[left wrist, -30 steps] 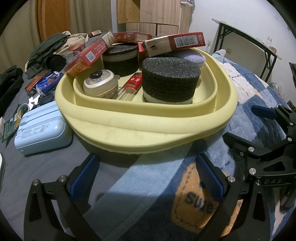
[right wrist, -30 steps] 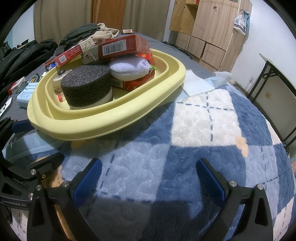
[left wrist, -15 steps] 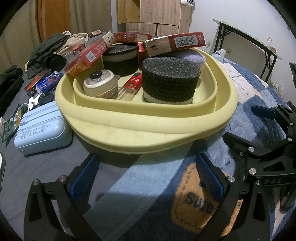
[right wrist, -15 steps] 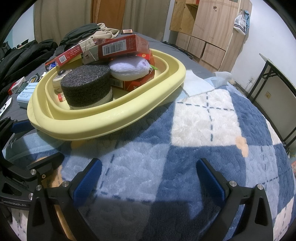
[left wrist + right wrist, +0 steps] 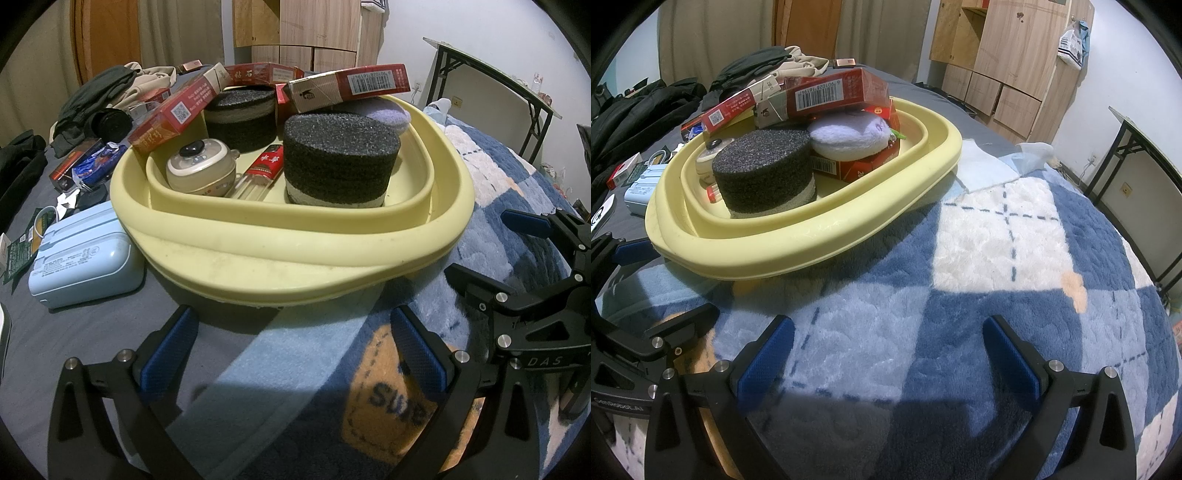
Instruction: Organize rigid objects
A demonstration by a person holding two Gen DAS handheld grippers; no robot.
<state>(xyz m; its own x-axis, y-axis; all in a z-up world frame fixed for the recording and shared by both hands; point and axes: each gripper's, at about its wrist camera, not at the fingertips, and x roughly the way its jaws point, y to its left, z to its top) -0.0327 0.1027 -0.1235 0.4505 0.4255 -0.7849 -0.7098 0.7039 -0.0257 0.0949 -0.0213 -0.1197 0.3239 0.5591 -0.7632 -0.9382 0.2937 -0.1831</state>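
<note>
Over the bed, both tools are hovering low above the blue checked blanket point(image 5: 979, 258), pointing toward the yellow basin point(image 5: 295, 251). The left hand-held gripper point(image 5: 295, 347) is sitting with its blue-padded fingers point(image 5: 168, 350) spread wide apart, nothing between them, just short of the basin's near rim. The right hand-held gripper point(image 5: 886, 350) is doing the same, fingers well apart and empty over the plush blanket, with the basin up ahead to its left. Each tool is showing at the edge of the other's view.

The basin is resting on the bed, partly on the blanket, and it is looking like two nested yellow rims. Inside, two black foam cylinders point(image 5: 340, 162) are standing upright, one near, one further back. A small cream round box point(image 5: 201, 171) is lying beside a slim red-capped tube point(image 5: 260, 173). A lilac plush pad point(image 5: 849, 136) is resting on a red carton at the far side. Red cartons point(image 5: 351, 90) are leaning across the top; at least four are showing, though the exact count is hard to tell.

Outside the basin, one pale blue case point(image 5: 83, 254) is lying just beside its left wall, and dark clothes and small packets are scattered behind.
</note>
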